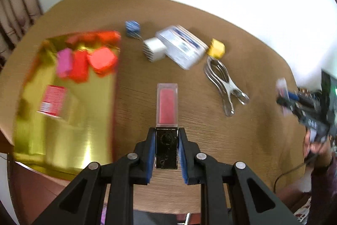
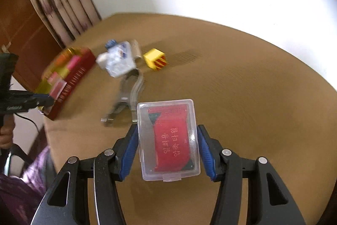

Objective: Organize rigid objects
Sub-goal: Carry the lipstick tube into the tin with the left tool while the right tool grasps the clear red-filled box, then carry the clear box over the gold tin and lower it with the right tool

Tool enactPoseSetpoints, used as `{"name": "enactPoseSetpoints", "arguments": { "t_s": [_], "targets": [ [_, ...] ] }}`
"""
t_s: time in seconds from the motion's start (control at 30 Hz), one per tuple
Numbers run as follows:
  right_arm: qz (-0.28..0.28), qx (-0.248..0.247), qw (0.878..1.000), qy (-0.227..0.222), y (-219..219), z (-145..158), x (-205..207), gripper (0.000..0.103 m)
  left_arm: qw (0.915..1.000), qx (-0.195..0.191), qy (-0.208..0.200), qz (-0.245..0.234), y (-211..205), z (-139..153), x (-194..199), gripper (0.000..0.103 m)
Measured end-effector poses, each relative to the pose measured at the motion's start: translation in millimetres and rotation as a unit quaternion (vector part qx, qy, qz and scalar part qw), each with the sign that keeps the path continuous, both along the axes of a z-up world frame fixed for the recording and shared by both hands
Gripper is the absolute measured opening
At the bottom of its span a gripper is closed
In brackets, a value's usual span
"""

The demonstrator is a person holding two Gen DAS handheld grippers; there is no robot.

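Lipstick pinched by left gripper; right gripper (wider) clasps plastic case.

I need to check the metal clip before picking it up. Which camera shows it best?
The left wrist view: the metal clip lies whole and fairly sharp on the table, nothing covering it. In the right wrist view the clip is blurred, its near end partly hidden by the clear case.

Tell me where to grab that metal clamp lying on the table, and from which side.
Probably best taken across its narrow waist, where the looped handles meet the jaws. The metal clamp lies flat on the table, so come straight down from above, fingers on either side of the waist. The yellow cube sits close to the handle end, so stay clear of that end.
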State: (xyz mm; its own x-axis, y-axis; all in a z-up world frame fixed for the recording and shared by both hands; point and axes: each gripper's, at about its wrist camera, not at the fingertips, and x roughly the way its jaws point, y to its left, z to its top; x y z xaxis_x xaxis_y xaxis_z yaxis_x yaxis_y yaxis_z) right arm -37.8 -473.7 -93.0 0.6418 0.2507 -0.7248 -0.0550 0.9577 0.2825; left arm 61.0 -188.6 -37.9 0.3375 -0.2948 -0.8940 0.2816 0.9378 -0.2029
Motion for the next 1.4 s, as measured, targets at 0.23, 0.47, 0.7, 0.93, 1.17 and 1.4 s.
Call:
{"name": "enactPoseSetpoints", "arguments": {
  "t_s": [0.23, 0.47, 0.7, 0.93, 1.17, 1.4],
  "targets": [
    [0.012, 0.059, 0.997, -0.04, 54.2, 16.7, -12.7, 0.051, 0.9962, 0.06, -0.051, 0.037, 79.8, 33.7, 41.5, 0.02],
    [0.024, 0.08, 0.996, -0.038, 96.7, 13.4, -4.2, 0.051, 0.995, 0.094, -0.026, 0.019, 119.7, 2.0, 101.3, 0.02],
    [0.021, 0.087, 0.995, -0.033, 105.6, 19.1, -6.7, 0.051, 0.9889, 0.147, -0.018, 0.014, 121.9, -33.3, 125.6, 0.02],
    [0.031, 0.106, 0.993, -0.043, 117.0, 32.9, 1.9, 0.051, 0.9849, 0.169, -0.033, 0.019, 122.2, -40.7, 123.3, 0.024],
    [0.088, 0.12, 0.987, -0.065, 171.6, 71.2, 41.2, 0.051, 0.9896, 0.096, -0.087, 0.062, 133.9, -1.3, 87.7, 0.028],
    [0.123, 0.173, 0.977, -0.024, 251.0, 78.3, 128.7, 0.051, 0.9653, 0.061, -0.144, 0.209, 172.6, 19.9, -3.5, 0.042]
  ]
}}
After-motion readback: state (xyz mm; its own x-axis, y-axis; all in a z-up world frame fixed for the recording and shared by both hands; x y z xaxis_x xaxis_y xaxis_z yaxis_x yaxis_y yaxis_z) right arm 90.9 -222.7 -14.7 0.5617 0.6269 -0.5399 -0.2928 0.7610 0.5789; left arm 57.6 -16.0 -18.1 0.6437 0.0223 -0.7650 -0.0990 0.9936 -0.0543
